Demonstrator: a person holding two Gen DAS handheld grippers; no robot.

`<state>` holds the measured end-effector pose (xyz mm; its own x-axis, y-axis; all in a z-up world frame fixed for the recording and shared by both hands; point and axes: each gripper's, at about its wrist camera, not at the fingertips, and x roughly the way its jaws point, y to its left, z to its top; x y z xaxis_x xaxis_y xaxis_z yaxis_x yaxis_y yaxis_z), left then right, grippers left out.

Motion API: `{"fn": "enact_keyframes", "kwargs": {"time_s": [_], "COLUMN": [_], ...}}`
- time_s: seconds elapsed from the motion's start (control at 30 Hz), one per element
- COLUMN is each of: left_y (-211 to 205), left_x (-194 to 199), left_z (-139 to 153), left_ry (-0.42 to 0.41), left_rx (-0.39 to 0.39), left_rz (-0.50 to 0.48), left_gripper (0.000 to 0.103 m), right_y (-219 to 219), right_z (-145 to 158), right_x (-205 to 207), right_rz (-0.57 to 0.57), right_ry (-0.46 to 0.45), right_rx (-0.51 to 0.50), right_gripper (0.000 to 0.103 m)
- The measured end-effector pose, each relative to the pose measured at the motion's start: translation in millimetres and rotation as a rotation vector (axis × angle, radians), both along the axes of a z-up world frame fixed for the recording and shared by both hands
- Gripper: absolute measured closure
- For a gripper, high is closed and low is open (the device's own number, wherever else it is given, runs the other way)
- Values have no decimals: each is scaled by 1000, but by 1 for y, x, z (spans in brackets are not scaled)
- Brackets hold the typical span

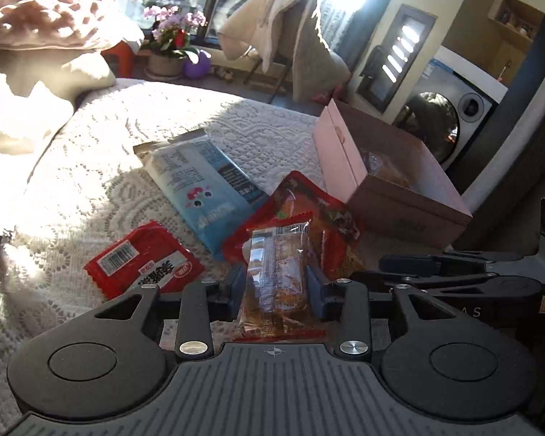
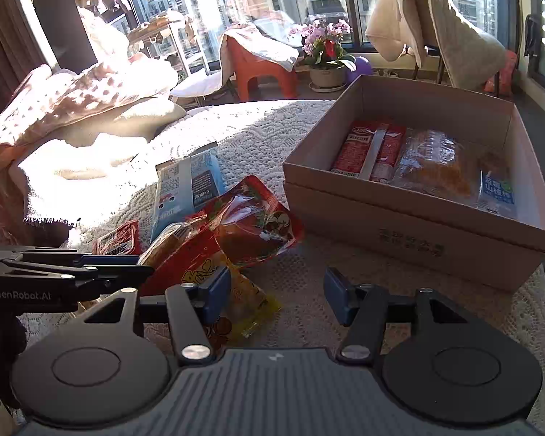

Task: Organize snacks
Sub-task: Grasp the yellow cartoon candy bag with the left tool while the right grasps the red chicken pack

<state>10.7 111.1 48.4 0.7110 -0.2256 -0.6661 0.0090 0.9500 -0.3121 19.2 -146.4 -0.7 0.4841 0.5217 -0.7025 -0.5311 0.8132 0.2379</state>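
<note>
While the left gripper (image 1: 276,283) has its jaws clamped on a clear packet of orange-brown snack (image 1: 278,276), holding it upright above the loose pile, the right gripper (image 2: 278,294) hangs with its jaws apart and nothing between them, just in front of the cardboard box (image 2: 414,225). That box sits on the lace-covered surface (image 2: 254,138), which looks like a bed though I cannot be sure, and already holds a red sachet (image 2: 367,149), a clear bag of orange crumbs (image 2: 436,167) and a small blue-and-white pack (image 2: 497,189). Outside it lie the big red bag (image 1: 327,214), the blue-and-white pouch (image 1: 203,185), the small red packet (image 1: 141,261) and a yellow wrapper (image 2: 243,301) close to the right gripper's left finger. By my reading the step in hand is carrying the gripped packet across to the box, with the sorting partly done. The next move calls for lifting the packet clear of the red bag, passing it over the near wall and letting go only once it is above a free spot inside, probably the near left corner. Meanwhile the empty right gripper would need to line up on the yellow wrapper and close on its edge.
</note>
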Motion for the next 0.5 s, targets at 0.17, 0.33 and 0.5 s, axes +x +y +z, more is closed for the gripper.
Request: {"fn": "enact_keyframes", "kwargs": {"time_s": [0.17, 0.33, 0.5], "left_y": [26, 42, 47], "left_x": [-19, -37, -41], "left_z": [11, 21, 19], "left_ry": [-17, -34, -44], "left_rx": [63, 118, 83], "left_rz": [113, 153, 155], "left_gripper": [64, 64, 64], "right_y": [43, 43, 38], "right_z": [2, 20, 3], "right_x": [-19, -8, 16], "right_rz": [249, 145, -31], "right_ry": [85, 37, 105], "right_rx": [69, 66, -4], "right_gripper": [45, 31, 29]}}
